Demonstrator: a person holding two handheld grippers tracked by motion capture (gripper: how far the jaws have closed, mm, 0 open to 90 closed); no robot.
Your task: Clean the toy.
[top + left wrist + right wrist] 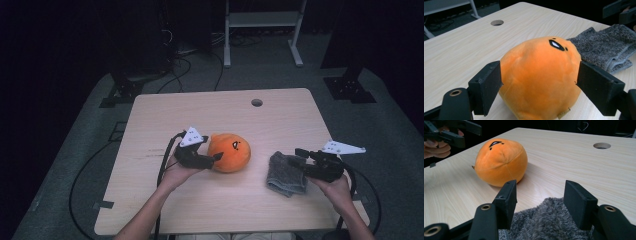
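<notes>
Two open grippers: plush (229, 152), cloth (285, 173)

Two black handheld grippers with grey plates

The left gripper (212, 157) and right gripper (300, 156) have flat rectangular jaws, brass-ringed holes and black cables; forearms are bare.

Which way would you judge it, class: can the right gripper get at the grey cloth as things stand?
Probably yes. The right gripper hangs at the grey cloth's edge, jaws open with the cloth below and between them, and the orange plush toy sits apart to one side.
</notes>
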